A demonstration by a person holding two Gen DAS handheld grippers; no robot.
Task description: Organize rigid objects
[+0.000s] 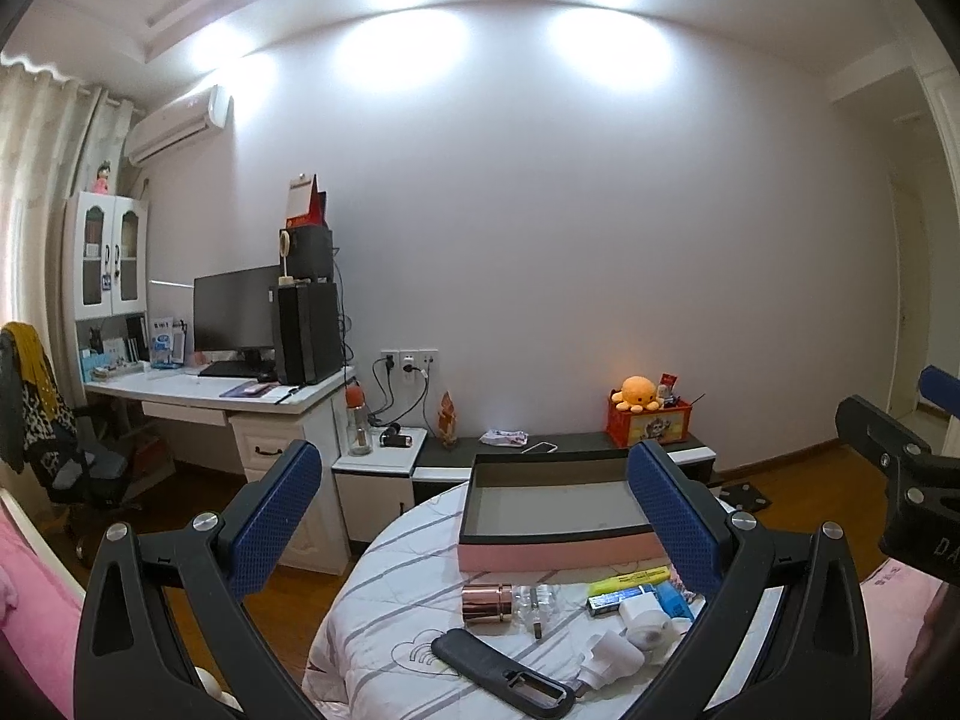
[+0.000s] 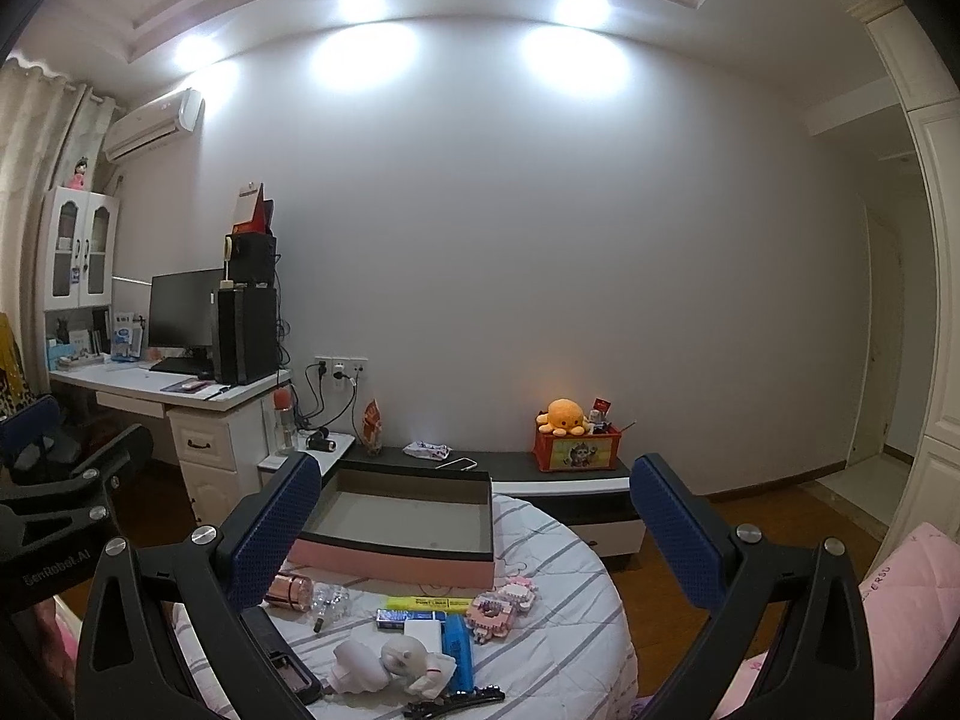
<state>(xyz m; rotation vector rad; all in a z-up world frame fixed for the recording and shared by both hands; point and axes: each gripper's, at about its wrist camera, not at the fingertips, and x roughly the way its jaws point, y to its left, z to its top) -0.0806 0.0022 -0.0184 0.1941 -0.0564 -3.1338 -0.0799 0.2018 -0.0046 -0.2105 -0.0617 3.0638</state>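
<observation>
On the bed lies one open box (image 2: pixel 396 531), one yellow highlighter (image 2: pixel 429 602) and one rose-gold cap (image 2: pixel 289 590). There is also one pink toy block (image 2: pixel 503 600), one blue case (image 2: pixel 456 651) and one black remote (image 1: pixel 501 672).

Both tongs, left (image 1: pixel 474 510) and right (image 2: pixel 474 516), spread wide, nothing between their fingers, hanging above the round worktop (image 2: pixel 576 588). The open box (image 2: pixel 408 516) sits empty at the far edge, clear from above. In front of it the small items crowd together: copper cylinder (image 1: pixel 487 602), yellow highlighter (image 2: pixel 429 603), pink brick model (image 2: pixel 501 603), blue case (image 2: pixel 457 651).
</observation>
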